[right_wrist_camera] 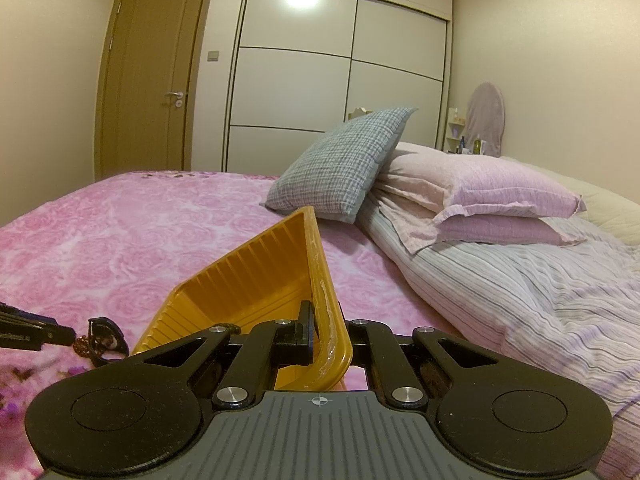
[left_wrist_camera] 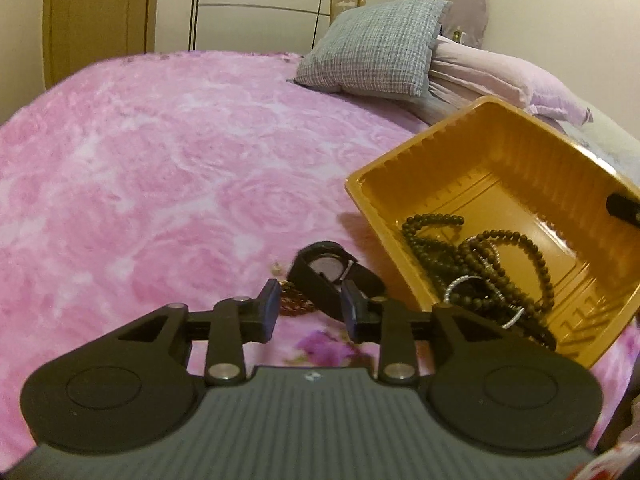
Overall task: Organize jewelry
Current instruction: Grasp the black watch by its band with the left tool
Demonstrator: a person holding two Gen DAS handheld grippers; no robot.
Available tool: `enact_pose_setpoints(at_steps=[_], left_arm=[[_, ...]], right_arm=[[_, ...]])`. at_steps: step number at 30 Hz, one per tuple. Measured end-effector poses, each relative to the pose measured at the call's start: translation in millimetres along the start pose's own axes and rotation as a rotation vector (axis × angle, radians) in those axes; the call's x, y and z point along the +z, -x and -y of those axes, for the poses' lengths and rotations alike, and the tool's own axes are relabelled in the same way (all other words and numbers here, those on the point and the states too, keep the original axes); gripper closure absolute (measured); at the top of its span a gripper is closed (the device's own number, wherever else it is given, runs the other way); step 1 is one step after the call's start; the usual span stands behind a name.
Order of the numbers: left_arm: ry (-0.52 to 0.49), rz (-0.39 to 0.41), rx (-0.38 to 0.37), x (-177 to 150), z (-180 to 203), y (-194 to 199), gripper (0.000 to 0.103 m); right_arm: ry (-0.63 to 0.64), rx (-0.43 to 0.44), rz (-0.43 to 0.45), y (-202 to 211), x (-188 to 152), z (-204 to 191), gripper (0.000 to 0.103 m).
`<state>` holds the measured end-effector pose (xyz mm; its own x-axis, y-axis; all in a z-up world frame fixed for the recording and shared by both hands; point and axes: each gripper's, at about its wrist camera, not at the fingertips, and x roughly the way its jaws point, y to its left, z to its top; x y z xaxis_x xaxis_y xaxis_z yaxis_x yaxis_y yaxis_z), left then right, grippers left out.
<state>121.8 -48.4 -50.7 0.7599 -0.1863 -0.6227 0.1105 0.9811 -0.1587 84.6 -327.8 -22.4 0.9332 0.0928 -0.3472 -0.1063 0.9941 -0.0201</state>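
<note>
A yellow plastic tray (left_wrist_camera: 460, 148) sits tilted on the pink bedspread, its right side lifted. It holds dark bead necklaces (left_wrist_camera: 480, 256) and a silver bangle (left_wrist_camera: 460, 284). My right gripper (right_wrist_camera: 326, 336) is shut on the tray's rim (right_wrist_camera: 324, 288); its tip shows in the left wrist view (left_wrist_camera: 622, 208). A black wristwatch (left_wrist_camera: 332, 272) and a reddish bead bracelet (left_wrist_camera: 292, 302) lie on the bedspread just left of the tray. My left gripper (left_wrist_camera: 310, 304) is open, its fingers either side of the watch strap. The watch also shows in the right wrist view (right_wrist_camera: 105, 338).
A grey checked pillow (left_wrist_camera: 372, 44) and pink pillows (right_wrist_camera: 480, 196) lie at the bed's head, over a striped cover (right_wrist_camera: 520, 280). The pink bedspread (left_wrist_camera: 160, 160) stretches left. A door (right_wrist_camera: 156, 76) and wardrobe (right_wrist_camera: 340, 64) stand behind.
</note>
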Motion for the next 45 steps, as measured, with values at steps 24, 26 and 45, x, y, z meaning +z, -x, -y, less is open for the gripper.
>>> enact_pose_setpoints(at_steps=[24, 26, 45], left_arm=[[-0.008, -0.071, 0.004, 4, -7, -17, 0.100], [-0.022, -0.055, 0.003, 6, -9, -11, 0.100], [-0.058, -0.071, 0.018, -7, -31, 13, 0.077]], right_arm=[[-0.003, -0.001, -0.001, 0, 0, 0, 0.096], [-0.003, -0.001, 0.000, 0, 0, 0, 0.096], [0.004, -0.002, 0.001, 0, 0, 0, 0.096]])
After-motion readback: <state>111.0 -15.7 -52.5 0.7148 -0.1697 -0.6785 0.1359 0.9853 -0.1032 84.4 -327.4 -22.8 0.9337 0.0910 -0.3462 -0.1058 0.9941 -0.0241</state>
